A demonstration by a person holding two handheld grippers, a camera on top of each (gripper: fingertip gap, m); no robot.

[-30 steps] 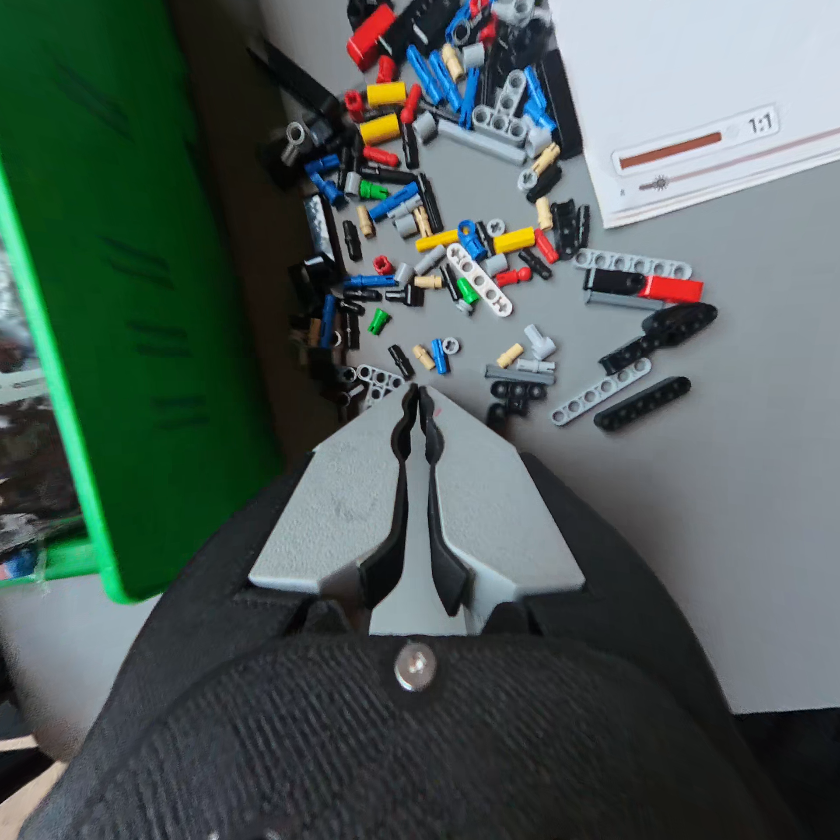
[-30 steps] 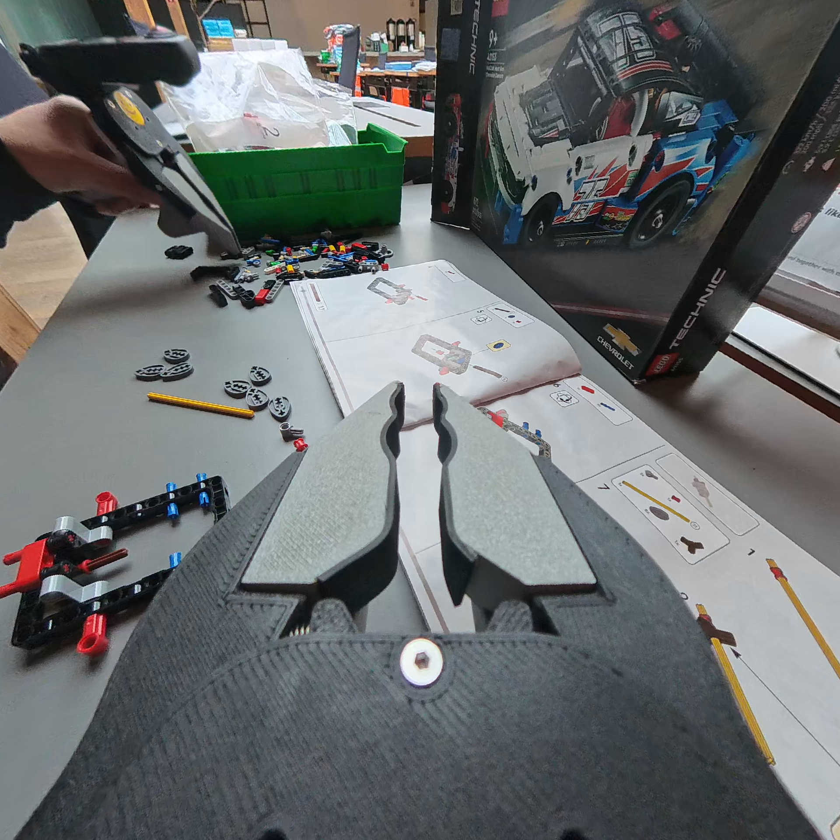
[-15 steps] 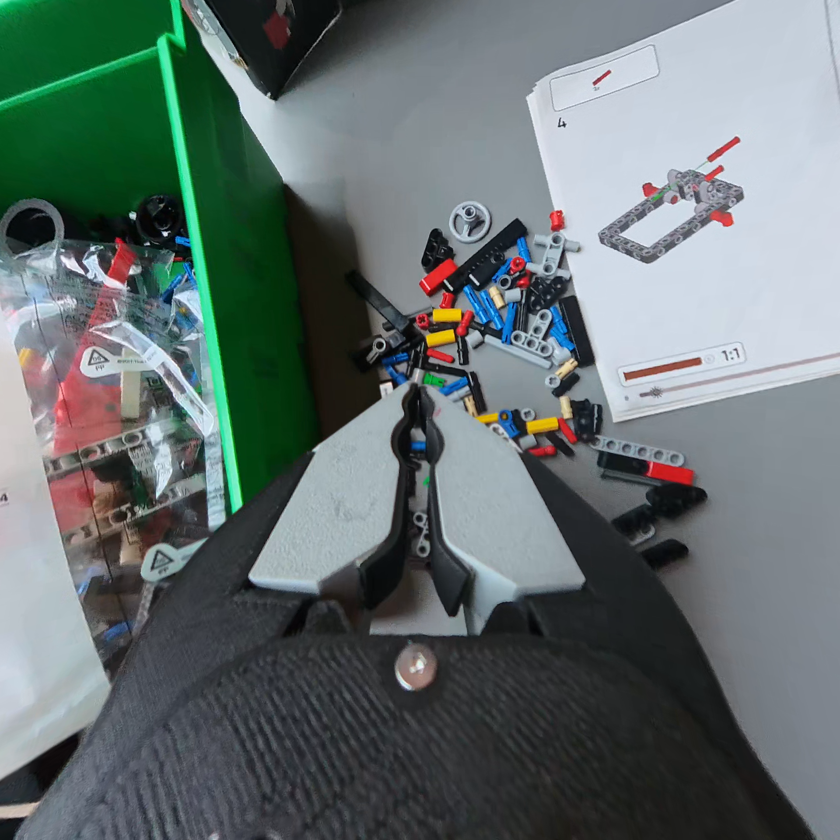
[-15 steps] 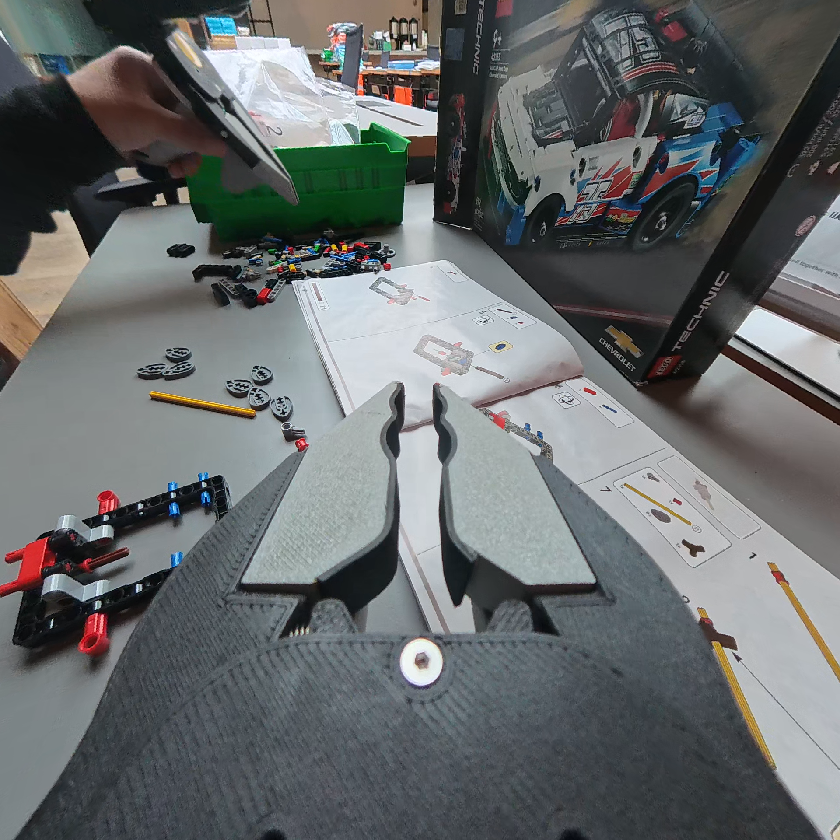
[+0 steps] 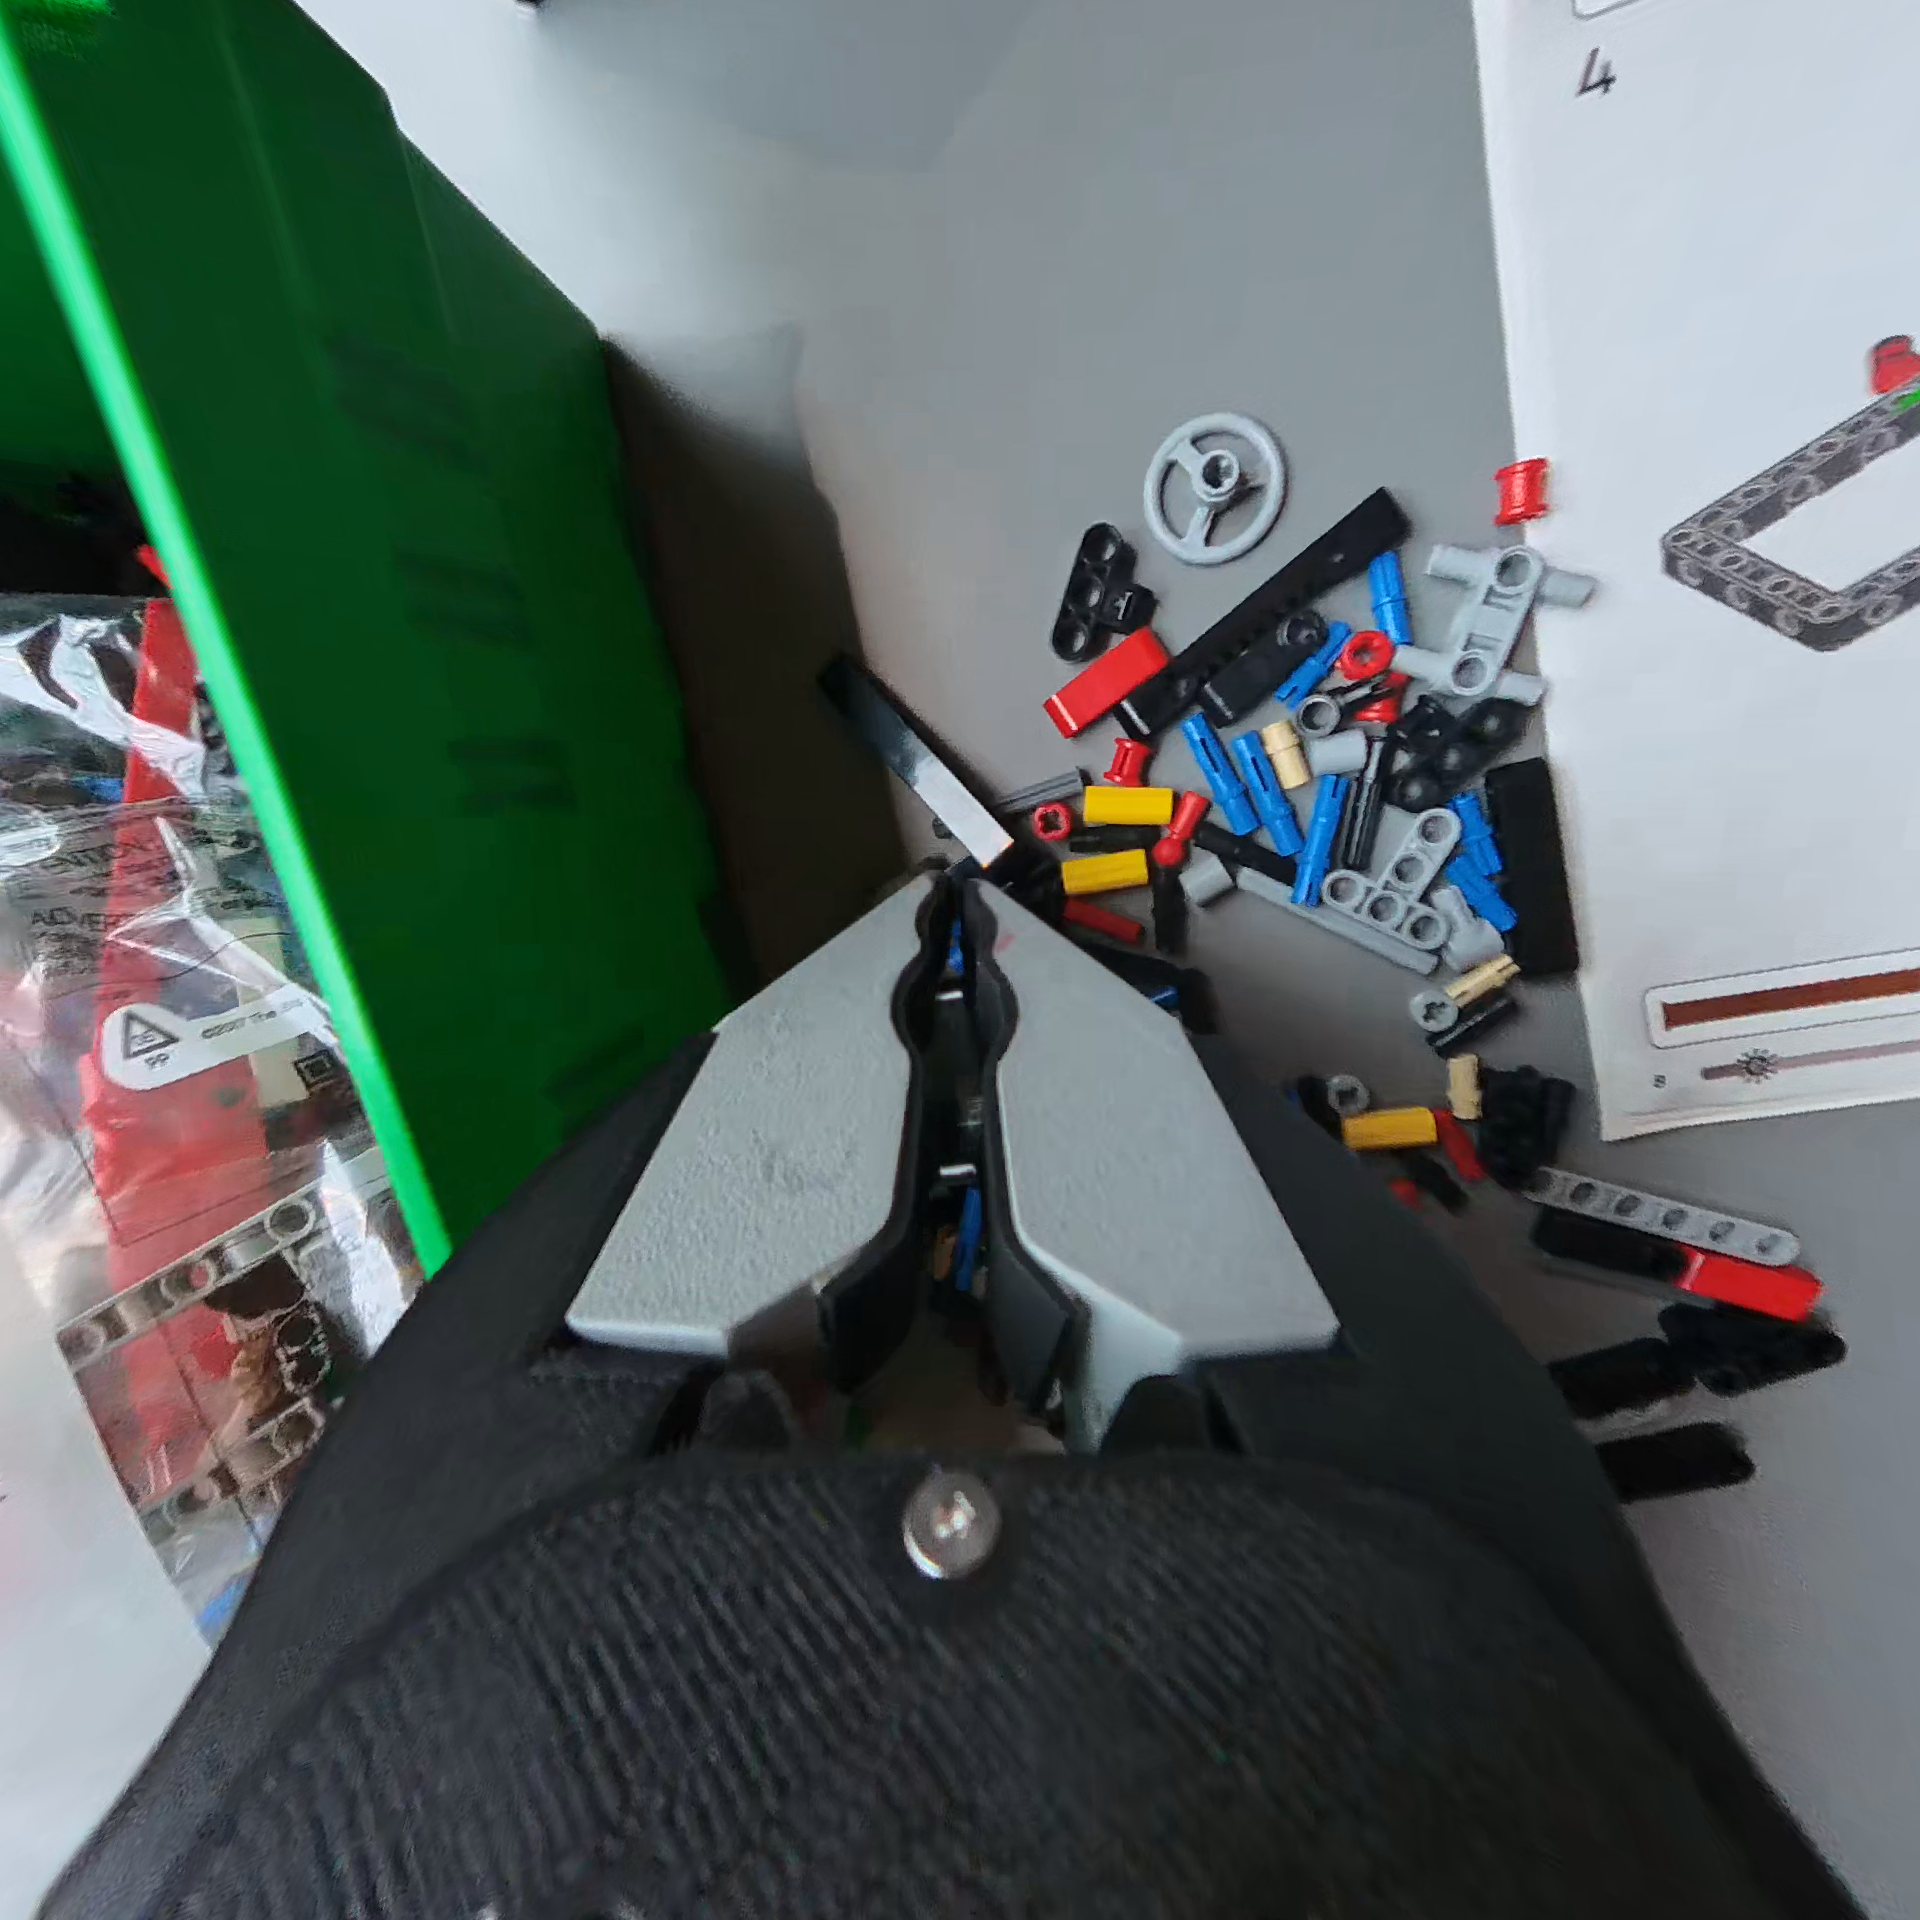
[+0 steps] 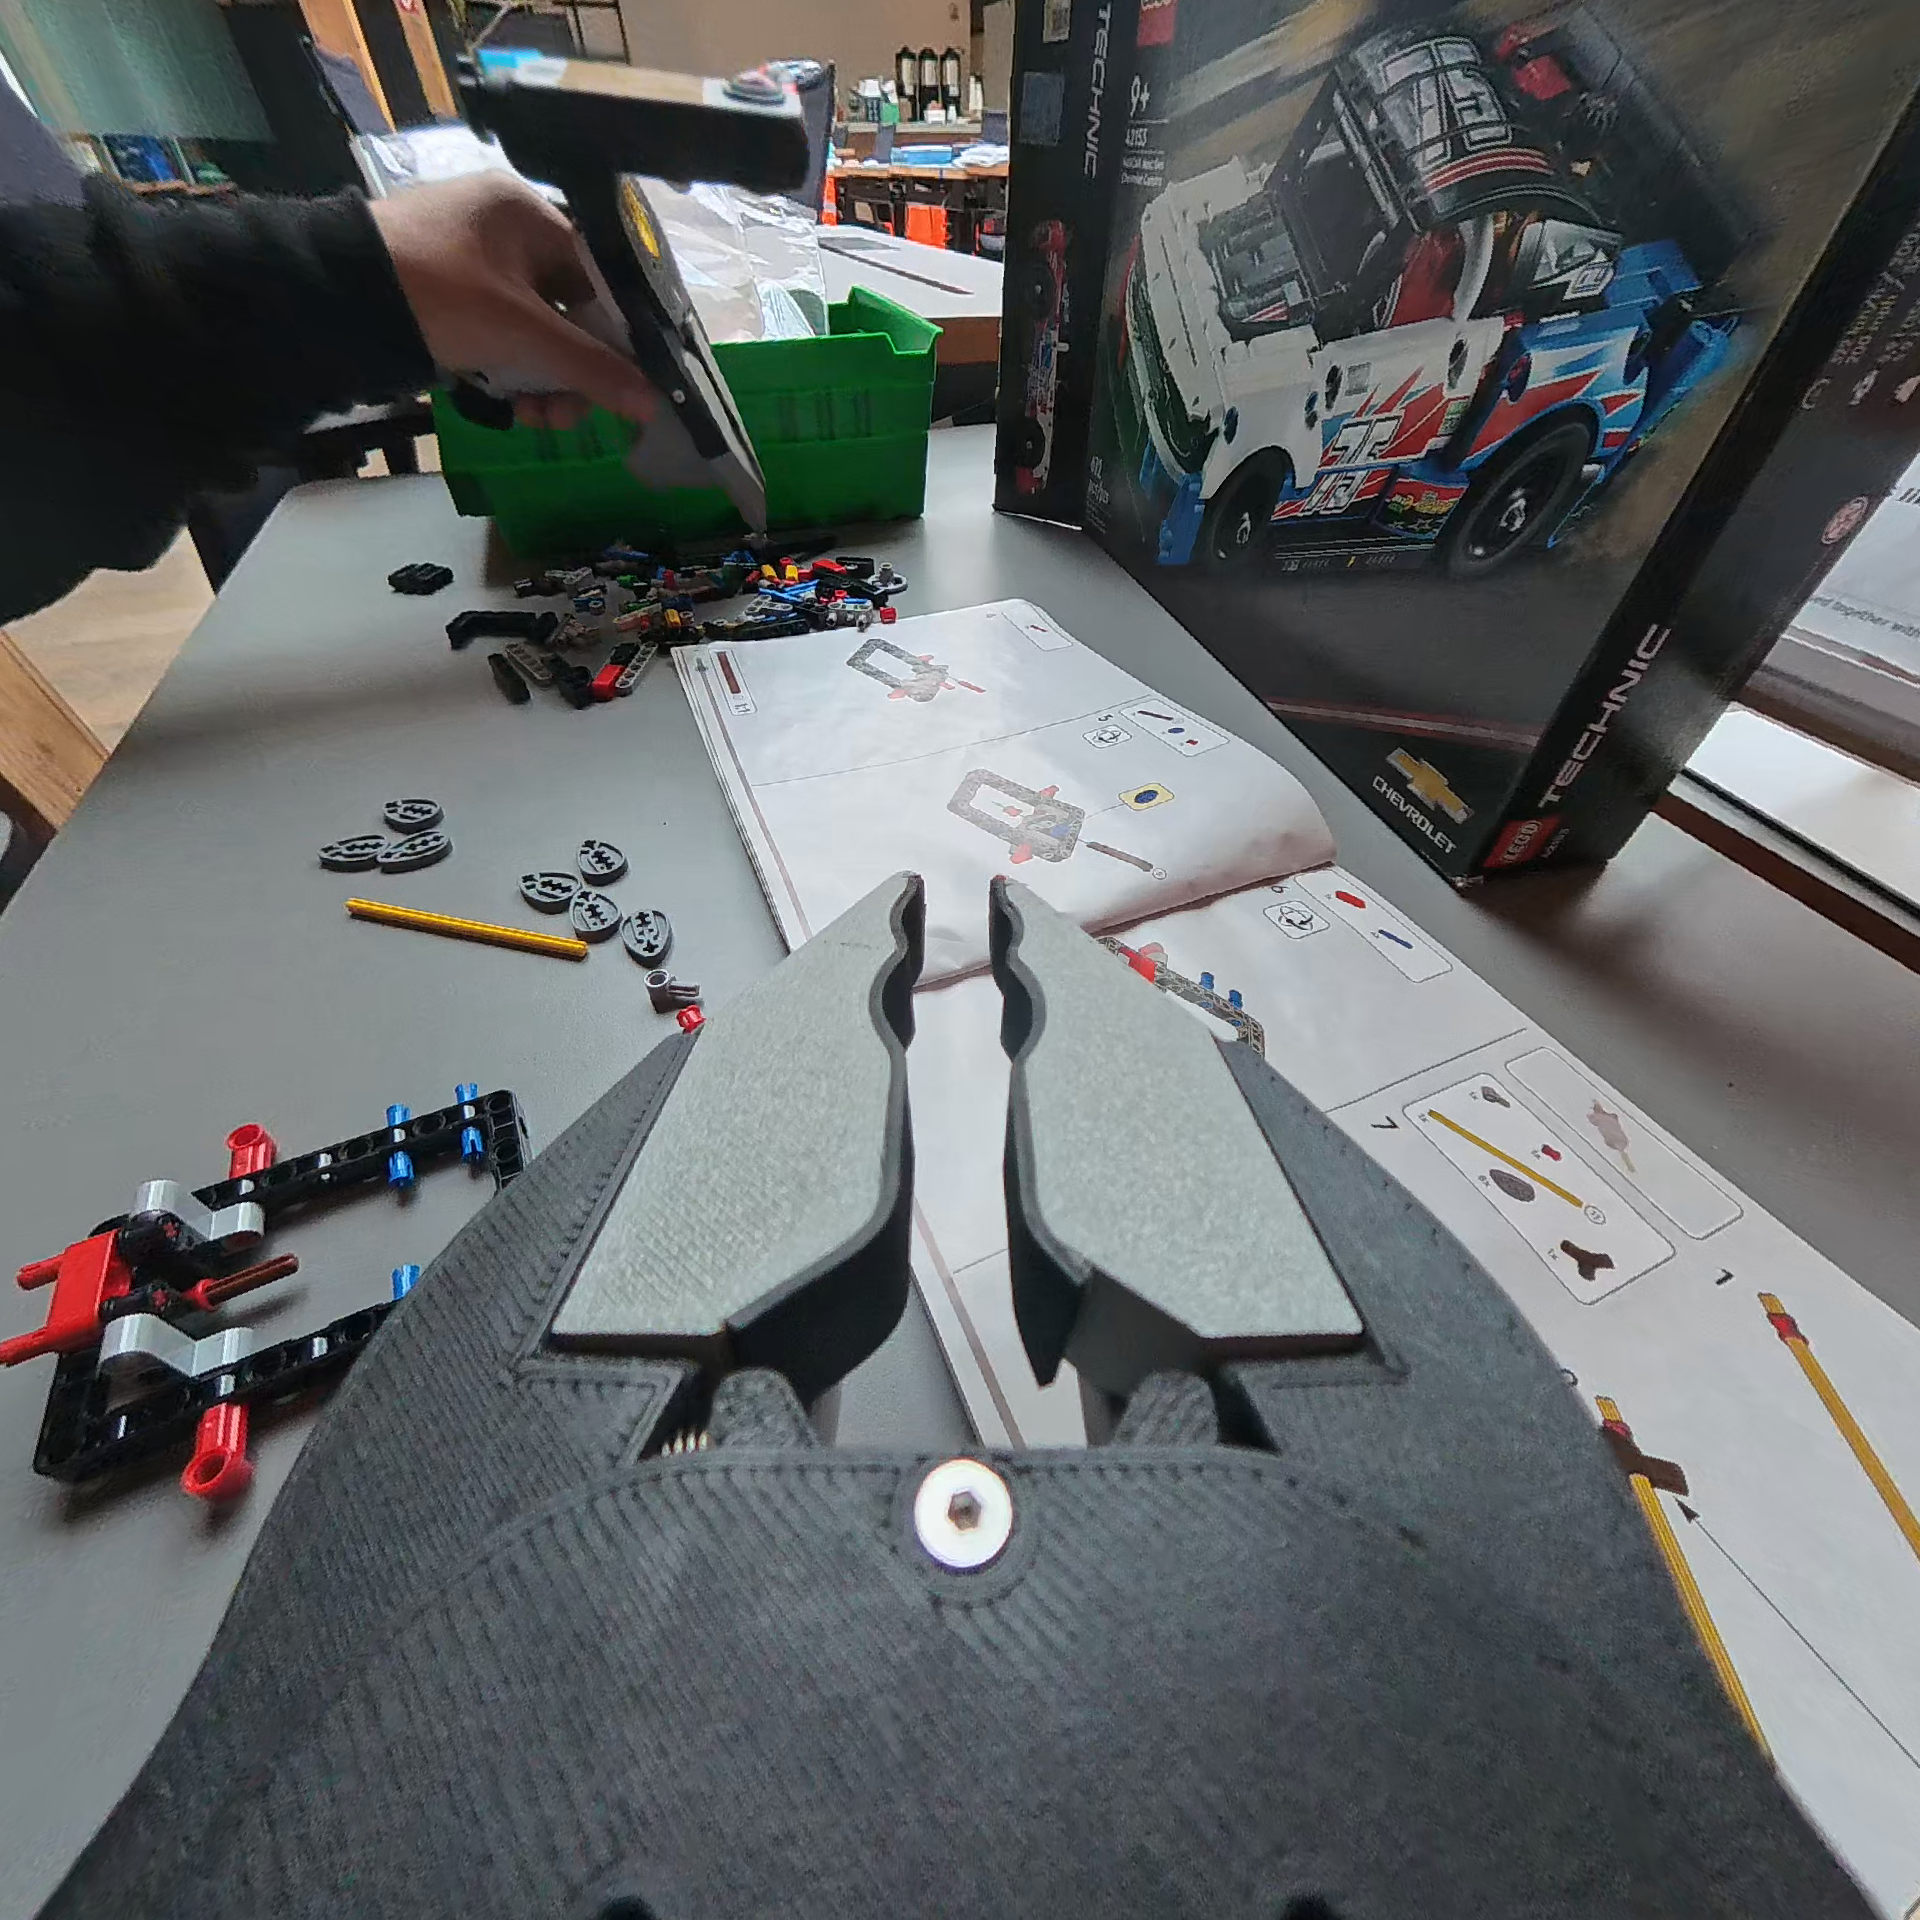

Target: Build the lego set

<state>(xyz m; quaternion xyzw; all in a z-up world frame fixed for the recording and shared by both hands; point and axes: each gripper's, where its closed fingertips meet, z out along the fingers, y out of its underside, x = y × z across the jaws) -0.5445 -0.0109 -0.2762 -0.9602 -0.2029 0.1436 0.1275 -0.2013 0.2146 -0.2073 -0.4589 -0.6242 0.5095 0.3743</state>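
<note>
Here left gripper (image 5: 953, 894) tips meet above loose pieces (image 5: 1320, 790).

Loose lego pieces (image 5: 1340, 790), blue pins, yellow and red connectors, grey and black beams plus a grey steering wheel (image 5: 1214, 488), lie scattered flat on the grey surface (image 5: 1091, 260) just beside the green bin. Partly built black frame (image 6: 239, 1268) with red, grey and blue parts lies flat, well apart from the pile. Dark oval pieces (image 6: 582, 894), possibly small gears, lie near a yellow axle (image 6: 468, 928).
</note>
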